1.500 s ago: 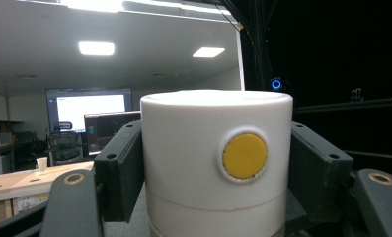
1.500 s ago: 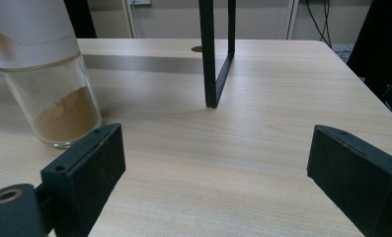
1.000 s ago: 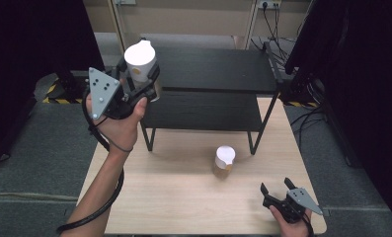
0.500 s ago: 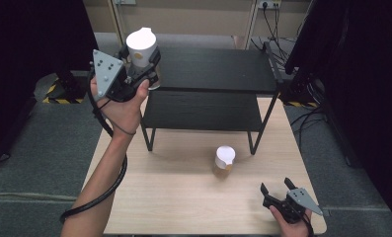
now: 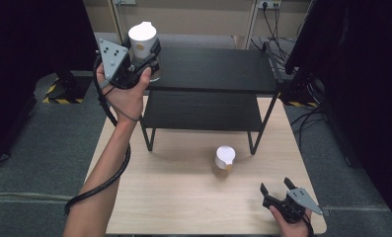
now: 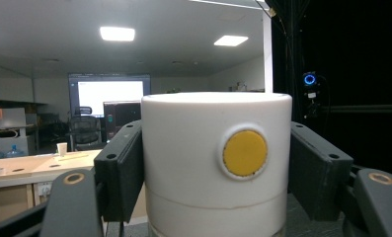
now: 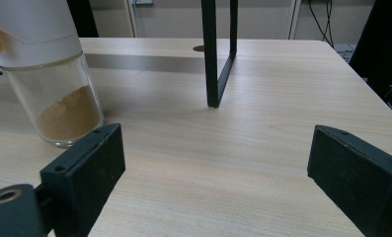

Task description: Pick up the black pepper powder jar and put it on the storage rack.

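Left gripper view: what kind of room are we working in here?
Probably an office or lab workspace: ceiling light panels, a large lit screen on the far wall, and a desk with an office chair behind it.

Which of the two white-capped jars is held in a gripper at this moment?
The jar at the shelf's top left corner, clamped in the left gripper. The other jar stands free on the table.

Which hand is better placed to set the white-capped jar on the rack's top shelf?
Left. The left gripper is already clamped on the white-capped jar above the top shelf; the right gripper rests open, low on the table.
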`<act>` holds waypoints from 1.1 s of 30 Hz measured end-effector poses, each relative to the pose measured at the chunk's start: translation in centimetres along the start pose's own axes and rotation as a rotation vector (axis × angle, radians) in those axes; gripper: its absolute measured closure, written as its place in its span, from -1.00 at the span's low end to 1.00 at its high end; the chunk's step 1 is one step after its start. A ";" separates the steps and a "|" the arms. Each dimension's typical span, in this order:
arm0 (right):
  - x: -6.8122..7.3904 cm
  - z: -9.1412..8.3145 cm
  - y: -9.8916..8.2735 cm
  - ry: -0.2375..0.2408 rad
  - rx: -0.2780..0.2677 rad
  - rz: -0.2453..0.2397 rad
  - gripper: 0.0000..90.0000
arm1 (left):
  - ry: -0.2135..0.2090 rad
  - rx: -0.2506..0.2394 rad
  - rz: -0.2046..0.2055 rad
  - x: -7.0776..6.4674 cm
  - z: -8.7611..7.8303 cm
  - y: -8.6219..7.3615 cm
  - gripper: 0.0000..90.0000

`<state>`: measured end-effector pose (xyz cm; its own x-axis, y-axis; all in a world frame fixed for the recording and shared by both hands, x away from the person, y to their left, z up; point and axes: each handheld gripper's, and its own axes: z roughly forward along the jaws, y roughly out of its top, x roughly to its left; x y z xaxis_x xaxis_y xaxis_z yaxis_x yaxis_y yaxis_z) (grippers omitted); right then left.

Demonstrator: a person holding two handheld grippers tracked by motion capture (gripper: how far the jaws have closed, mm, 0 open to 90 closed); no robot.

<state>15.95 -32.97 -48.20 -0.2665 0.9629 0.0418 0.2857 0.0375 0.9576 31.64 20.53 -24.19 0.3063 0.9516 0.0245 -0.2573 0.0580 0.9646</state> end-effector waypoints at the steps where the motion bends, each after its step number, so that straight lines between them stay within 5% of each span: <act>1: 0.0 0.0 0.0 0.000 -0.001 -0.002 -0.83 | 0.002 0.003 0.001 0.0 0.2 0.0 -0.31; 24: 0.0 0.0 0.0 0.004 0.002 -0.007 -0.83 | 0.023 0.049 -0.028 0.9 1.9 -1.1 -0.32; 26: 0.1 0.0 0.0 0.004 0.002 -0.007 -0.83 | 0.056 0.063 -0.035 0.4 1.9 -0.9 -0.32; 33: 0.1 0.0 0.0 0.007 0.004 -0.012 -0.83 | 0.039 0.072 -0.027 0.5 2.2 -0.7 -0.32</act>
<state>15.94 -32.91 -48.15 -0.2762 0.9606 0.0318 0.2856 0.0504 0.9570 33.96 20.33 -24.32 0.2754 0.9613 -0.0103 -0.1829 0.0629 0.9811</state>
